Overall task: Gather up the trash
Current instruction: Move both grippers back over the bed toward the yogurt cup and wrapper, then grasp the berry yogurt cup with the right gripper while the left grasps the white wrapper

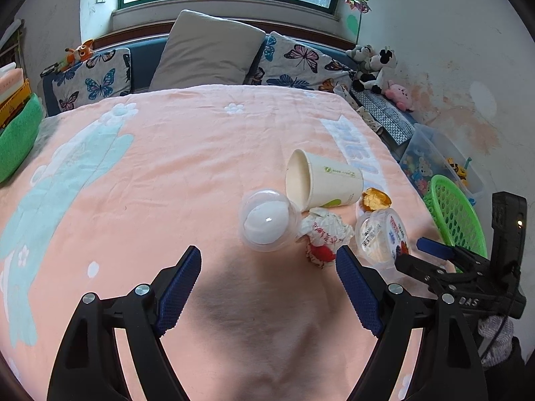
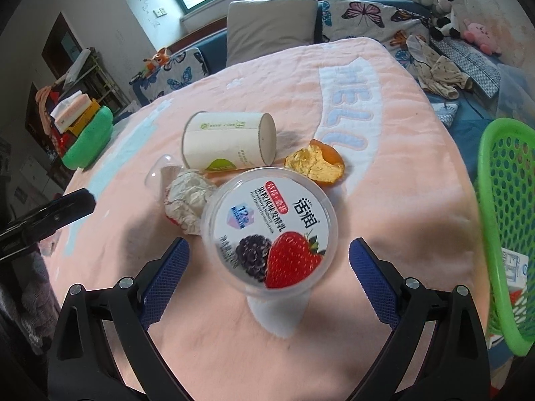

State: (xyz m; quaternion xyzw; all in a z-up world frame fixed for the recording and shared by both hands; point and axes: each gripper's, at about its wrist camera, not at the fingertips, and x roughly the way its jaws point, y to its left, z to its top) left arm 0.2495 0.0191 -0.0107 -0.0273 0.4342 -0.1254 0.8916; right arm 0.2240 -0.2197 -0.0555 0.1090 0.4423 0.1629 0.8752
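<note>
Right now the right tongs [image 2: 269,260] stand wide with nothing pinched, their blue pads either side of the yogurt cup [image 2: 269,227] but not pressing it; the cup stands upright on the bed [image 2: 384,200], lid facing up. Its body narrows below the broad lid, so pads closing on the lid rim might skid off or tip it; closing lower on the wall looks safer. Soft bedding under it gives no firm backing, and a nudge from one pad before the other could topple it.

The left tongs [image 1: 269,267] are also wide and empty, hovering over bare blanket just short of the clear dome lid [image 1: 267,220] and the crumpled wrapper [image 1: 322,234]. That wrapper lies touching the yogurt cup's side, so a squeeze on either could drag the other along. The dome is slick and round and may pop out of the pads.

Further out, the paper cup [image 2: 230,147] lies on its side and could roll if bumped; the orange peel [image 2: 316,163] sits just beside it. The green basket [image 2: 505,217] waits at the bed's right edge, so a carried cup must clear its rim. Both tongs work close together here, and they could collide.
</note>
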